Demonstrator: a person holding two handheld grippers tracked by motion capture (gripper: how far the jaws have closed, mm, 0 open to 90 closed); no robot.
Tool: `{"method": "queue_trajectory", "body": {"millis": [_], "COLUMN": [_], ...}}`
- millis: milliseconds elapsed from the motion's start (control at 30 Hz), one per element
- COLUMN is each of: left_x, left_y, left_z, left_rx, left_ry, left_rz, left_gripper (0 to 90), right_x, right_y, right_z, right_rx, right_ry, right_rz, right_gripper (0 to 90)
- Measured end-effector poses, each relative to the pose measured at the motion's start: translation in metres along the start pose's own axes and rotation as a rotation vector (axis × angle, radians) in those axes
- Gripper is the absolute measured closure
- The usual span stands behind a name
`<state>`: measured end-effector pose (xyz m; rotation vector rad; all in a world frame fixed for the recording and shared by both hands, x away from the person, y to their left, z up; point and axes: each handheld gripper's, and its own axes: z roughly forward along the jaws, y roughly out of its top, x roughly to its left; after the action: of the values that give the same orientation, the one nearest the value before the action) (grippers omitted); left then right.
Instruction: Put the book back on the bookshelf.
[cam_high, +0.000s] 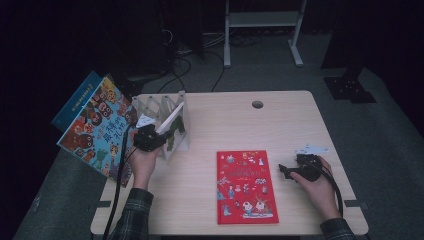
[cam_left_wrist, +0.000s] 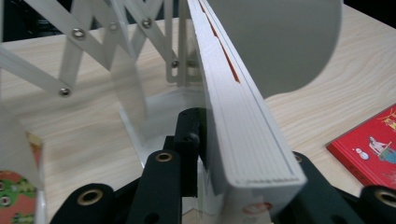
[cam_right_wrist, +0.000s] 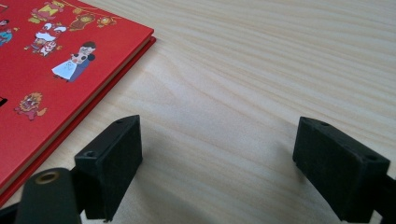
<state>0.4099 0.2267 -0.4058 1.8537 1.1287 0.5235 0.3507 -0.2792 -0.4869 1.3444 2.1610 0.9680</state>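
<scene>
My left tool (cam_left_wrist: 205, 154), clamped on white book (cam_left_wrist: 243, 116) at frame centre: may snag the rack (cam_left_wrist: 93, 51); right tool (cam_right_wrist: 217, 163) apart.

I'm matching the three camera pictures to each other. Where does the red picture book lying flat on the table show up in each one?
High view: the red book lies flat at centre-bottom, between the two hands.
Left gripper view: its corner shows at the right edge.
Right gripper view: it covers the upper left, beside the left finger.
Shared landmark: the light wooden table.
</scene>
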Motion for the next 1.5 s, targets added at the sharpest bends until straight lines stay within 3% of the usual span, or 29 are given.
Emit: {"method": "queue_trajectory", "body": {"millis": [200, 467, 633, 800, 967, 1267, 1367, 1500], "left_x": [-0.009, -0.011, -0.011, -0.012, -0.01, -0.007, -0.005, -0.007], "left_y": [-0.004, -0.007, -0.01, -0.019, -0.029, -0.039, -0.04, -0.04], "left_z": [0.007, 0.002, -0.005, -0.011, -0.017, -0.011, -0.008, -0.006], "left_rx": [0.041, 0.045, 0.074, 0.118, 0.162, 0.216, 0.227, 0.231], "left_ry": [0.017, -0.034, -0.057, -0.065, -0.077, -0.082, -0.102, -0.123], "left_rz": [0.024, 0.02, 0.048, 0.101, 0.152, 0.203, 0.186, 0.172], "left_gripper": [67.9, 60.4, 51.0, 45.7, 46.9, 61.3, 69.9, 69.9], "right_x": [0.0, 0.0, 0.0, 0.0, 0.0, 0.0, 0.0, 0.0], "right_y": [0.0, 0.0, 0.0, 0.0, 0.0, 0.0, 0.0, 0.0], "right_z": [0.0, 0.0, 0.0, 0.0, 0.0, 0.0, 0.0, 0.0], "right_rx": [0.001, 0.001, 0.001, 0.001, 0.001, 0.001, 0.001, 0.002], "right_ry": [0.0, 0.001, 0.001, 0.001, 0.001, 0.001, 0.001, 0.001], "right_rz": [0.001, -0.001, 0.0, 0.0, -0.001, -0.002, -0.002, -0.002], "right_gripper": [14.6, 14.6, 14.6, 14.6, 14.6, 14.6, 14.6, 14.6]}}
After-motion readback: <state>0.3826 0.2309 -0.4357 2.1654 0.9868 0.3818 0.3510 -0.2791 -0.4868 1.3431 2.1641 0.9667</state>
